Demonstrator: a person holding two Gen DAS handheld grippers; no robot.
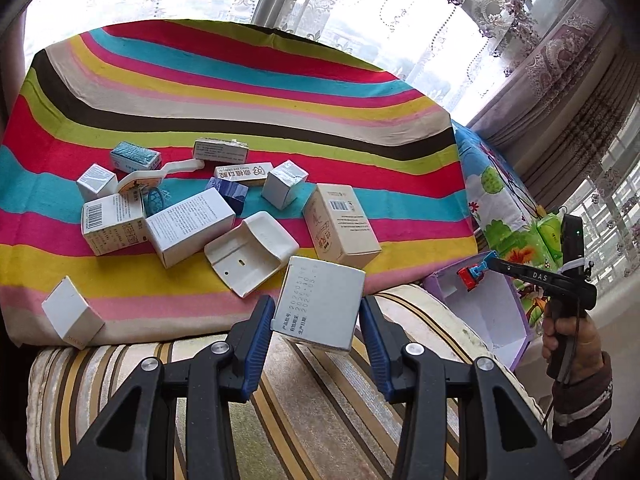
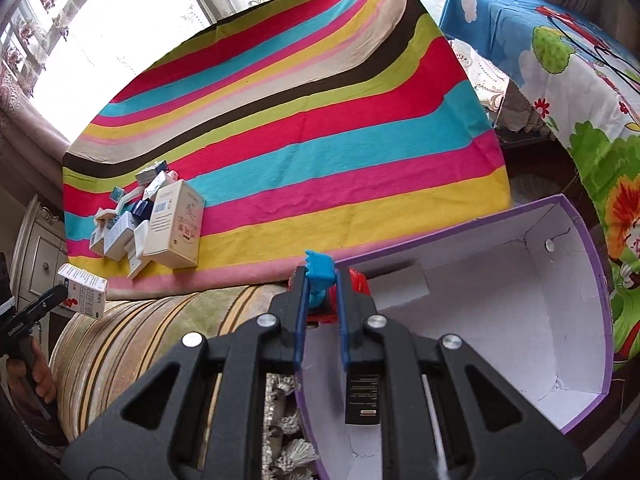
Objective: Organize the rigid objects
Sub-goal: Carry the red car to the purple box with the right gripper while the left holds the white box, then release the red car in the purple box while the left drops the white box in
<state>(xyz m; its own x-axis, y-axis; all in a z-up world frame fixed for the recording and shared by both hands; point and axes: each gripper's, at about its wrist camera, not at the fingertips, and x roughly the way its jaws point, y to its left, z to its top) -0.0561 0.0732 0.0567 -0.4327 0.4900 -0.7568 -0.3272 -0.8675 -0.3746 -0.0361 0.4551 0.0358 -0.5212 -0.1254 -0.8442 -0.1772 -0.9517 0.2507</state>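
My left gripper (image 1: 317,312) is shut on a small white medicine box (image 1: 320,304) and holds it above the striped sofa arm; the box also shows in the right wrist view (image 2: 83,290). My right gripper (image 2: 320,280) is shut on a red and blue toy vehicle (image 2: 320,276) at the near rim of the purple box (image 2: 592,280); it also shows in the left wrist view (image 1: 472,276). A black rectangular item (image 2: 362,398) lies in that box. Several small cartons (image 1: 188,228) and a white plastic holder (image 1: 250,252) lie on the striped cloth (image 1: 280,92).
A tall beige carton (image 1: 340,228) stands at the right of the pile, and a lone white box (image 1: 72,314) sits near the cloth's front left edge. A cartoon-print cloth (image 2: 580,92) covers furniture at the right. Curtains and windows stand behind.
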